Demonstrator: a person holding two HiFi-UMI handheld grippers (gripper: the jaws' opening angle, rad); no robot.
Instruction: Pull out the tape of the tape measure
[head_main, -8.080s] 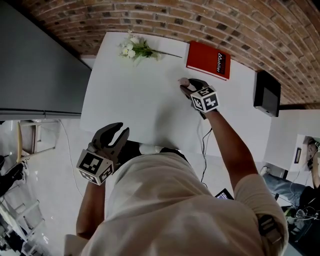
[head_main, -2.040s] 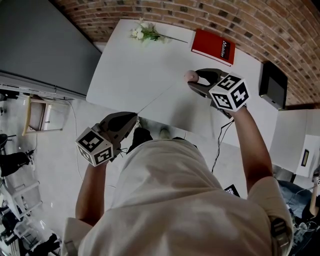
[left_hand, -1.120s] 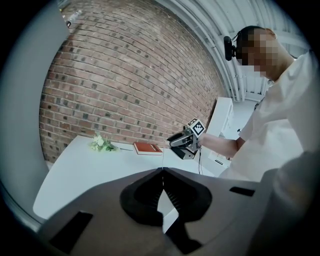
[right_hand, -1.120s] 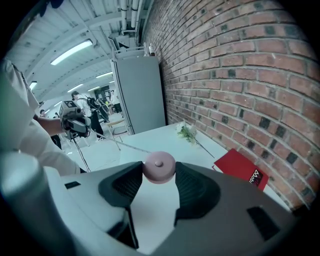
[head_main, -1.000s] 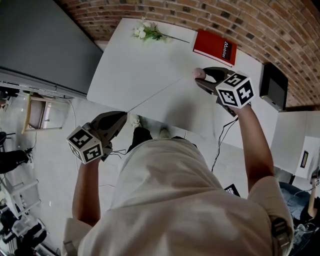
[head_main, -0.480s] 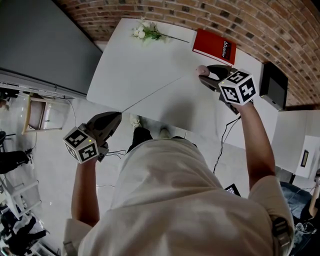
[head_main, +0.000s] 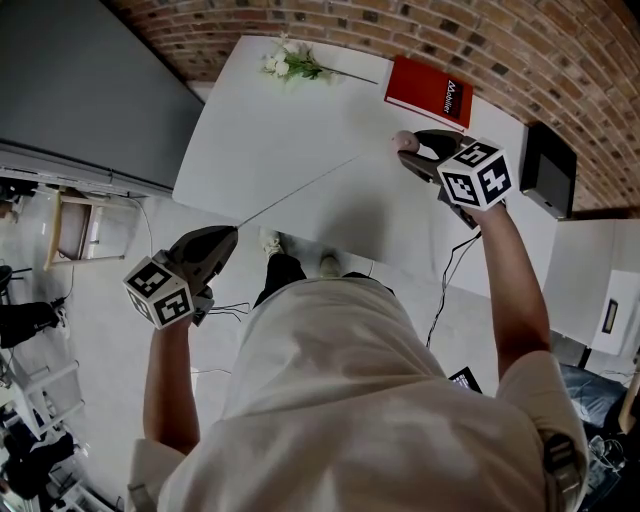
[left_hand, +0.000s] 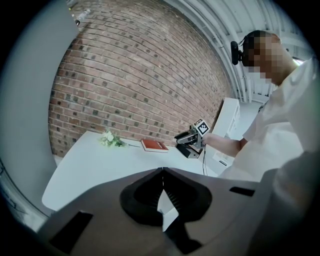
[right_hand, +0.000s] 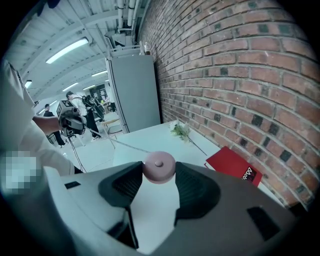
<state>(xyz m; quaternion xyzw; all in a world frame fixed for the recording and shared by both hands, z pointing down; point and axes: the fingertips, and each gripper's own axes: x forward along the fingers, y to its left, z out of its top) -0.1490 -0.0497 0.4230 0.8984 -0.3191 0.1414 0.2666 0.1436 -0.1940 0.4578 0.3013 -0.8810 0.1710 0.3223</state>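
Tape measure (right_hand: 159, 166), the pink round one, is squeezed in the right gripper (head_main: 410, 150) just near the red book (head_main: 428, 92), above the worktop (head_main: 260, 150). Its tape (head_main: 300, 193) runs taut away from the book to the left gripper (head_main: 232, 232), clamped on the end.

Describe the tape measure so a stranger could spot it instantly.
Find the white table by the brick wall. Near the red book, the right hand-held gripper clamps the tape measure: the only round pink disc, with a thin tape running from it.
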